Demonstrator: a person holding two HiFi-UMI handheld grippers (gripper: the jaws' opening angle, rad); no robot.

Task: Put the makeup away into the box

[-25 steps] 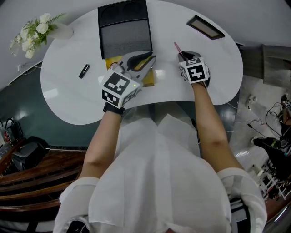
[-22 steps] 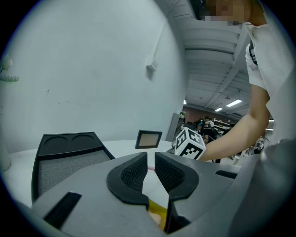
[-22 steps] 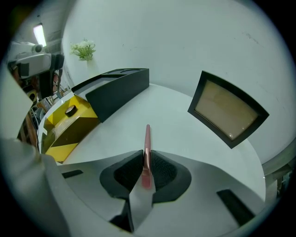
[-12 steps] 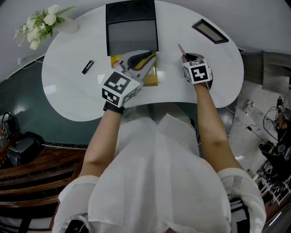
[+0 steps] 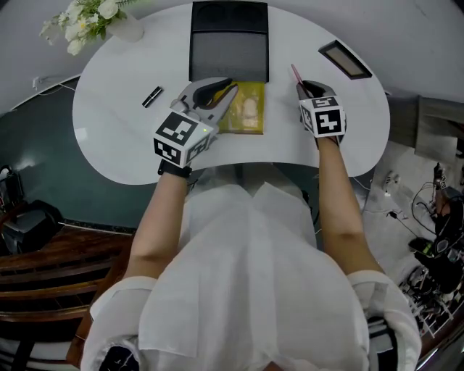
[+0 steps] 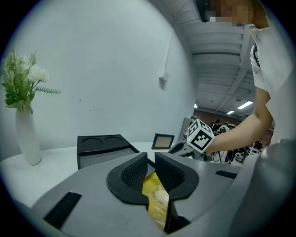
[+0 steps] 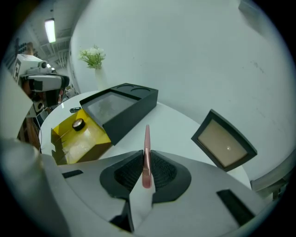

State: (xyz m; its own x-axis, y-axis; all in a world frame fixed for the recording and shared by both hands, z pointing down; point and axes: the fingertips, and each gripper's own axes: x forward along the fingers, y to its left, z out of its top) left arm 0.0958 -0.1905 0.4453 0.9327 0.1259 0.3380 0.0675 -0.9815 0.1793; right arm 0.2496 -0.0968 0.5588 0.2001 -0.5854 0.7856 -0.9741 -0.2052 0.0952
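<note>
Makeup pencil (image 7: pixel 146 136), one, gripped by right tool (image 7: pixel 147 162), left tool (image 6: pixel 151 169) gripping one yellow box (image 5: pixel 250 109)

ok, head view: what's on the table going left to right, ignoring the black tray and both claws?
flowers → black tube → yellow box → pink pencil → framed panel

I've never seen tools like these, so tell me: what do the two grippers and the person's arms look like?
The left gripper and right gripper each have a smooth grey body ending in two black jaws with ribbed pads. Each carries a white cube printed with black square markers. No cables show. The person wears a white short-sleeved top.
</note>
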